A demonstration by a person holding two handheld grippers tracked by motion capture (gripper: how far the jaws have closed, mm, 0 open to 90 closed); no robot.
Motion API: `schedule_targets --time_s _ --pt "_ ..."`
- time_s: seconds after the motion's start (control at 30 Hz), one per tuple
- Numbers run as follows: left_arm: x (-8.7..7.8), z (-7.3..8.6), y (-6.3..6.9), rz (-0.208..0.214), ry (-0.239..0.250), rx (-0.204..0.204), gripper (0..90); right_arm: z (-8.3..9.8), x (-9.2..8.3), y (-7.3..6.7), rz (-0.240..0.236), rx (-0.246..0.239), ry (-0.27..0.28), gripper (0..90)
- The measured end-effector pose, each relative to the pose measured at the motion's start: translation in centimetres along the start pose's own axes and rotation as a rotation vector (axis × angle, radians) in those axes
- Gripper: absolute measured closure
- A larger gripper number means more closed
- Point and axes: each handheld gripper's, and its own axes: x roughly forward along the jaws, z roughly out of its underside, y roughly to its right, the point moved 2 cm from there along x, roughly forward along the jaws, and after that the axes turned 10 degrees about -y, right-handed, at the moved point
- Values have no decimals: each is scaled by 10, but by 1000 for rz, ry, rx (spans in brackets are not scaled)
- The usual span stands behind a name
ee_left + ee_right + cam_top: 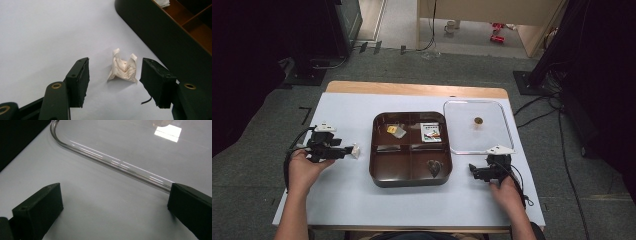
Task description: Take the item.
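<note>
The left tongs (113, 82) are hanging apart around the crumpled packet (123, 68) lying near the worktop's (342, 195) left edge, while the right tongs (113, 212) are waiting apart.

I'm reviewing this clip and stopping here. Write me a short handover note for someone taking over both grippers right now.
Left gripper: open, jaws either side of the crumpled white packet but not touching it; the packet stands on the table just left of the brown tray.
Right gripper: open, nothing between its jaws, resting by the near edge of the clear lid, which lies right of the tray.
Done: the tray already holds a few small items in three of its compartments.
Left: probably the packet goes into the tray, then the lid goes on.
</note>
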Motion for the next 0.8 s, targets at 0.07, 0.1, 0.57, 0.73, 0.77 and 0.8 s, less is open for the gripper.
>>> schedule_targets --time_s 0.07,0.1,0.57,0.73,0.77,0.8 --pt "-1 2 -2 -3 2 -9 399 0 0 0 0 0 0 0" --pt "-2 3 -3 -5 4 -13 398 0 0 0 0 0 0 0" --pt "-5 19 -23 -51 -18 -73 386 0 0 0 0 0 0 0" --pt "-6 26 -32 -56 -17 -93 383 0 0 0 0 0 -1 0" --pt "-6 26 -32 -56 -17 -93 383 0 0 0 0 1 0 0" --pt "-5 29 -36 -65 -22 -97 382 0 0 0 0 0 0 0"
